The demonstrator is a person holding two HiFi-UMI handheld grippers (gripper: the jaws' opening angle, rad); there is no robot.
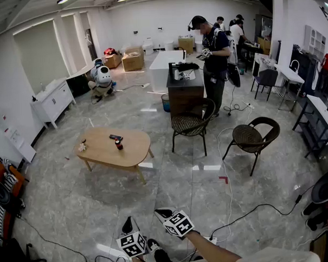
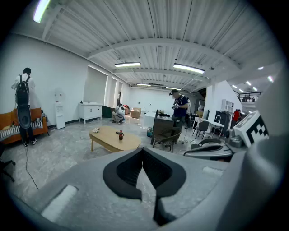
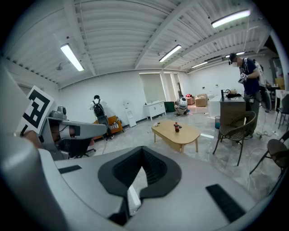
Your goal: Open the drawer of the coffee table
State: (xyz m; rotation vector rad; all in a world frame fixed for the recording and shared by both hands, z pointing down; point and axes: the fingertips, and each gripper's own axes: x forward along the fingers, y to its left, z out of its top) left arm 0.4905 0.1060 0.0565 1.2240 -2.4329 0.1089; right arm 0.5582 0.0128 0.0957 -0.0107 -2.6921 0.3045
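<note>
Nearest, the left claw (image 1: 128, 227) and the right claw (image 1: 163, 213) were held low, both closed tight on nothing. The wooden table (image 1: 102, 150) was seen well apart across the floor (image 1: 177, 192). Its drawer could not be made out, but it was judged stiff and light, best gripped at its handle or front edge.

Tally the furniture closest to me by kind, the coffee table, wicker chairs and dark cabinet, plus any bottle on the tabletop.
Coffee table: 1
Wicker chairs: 2
Dark cabinet: 1
Bottle, standing on the tabletop: 1
Total: 5
</note>
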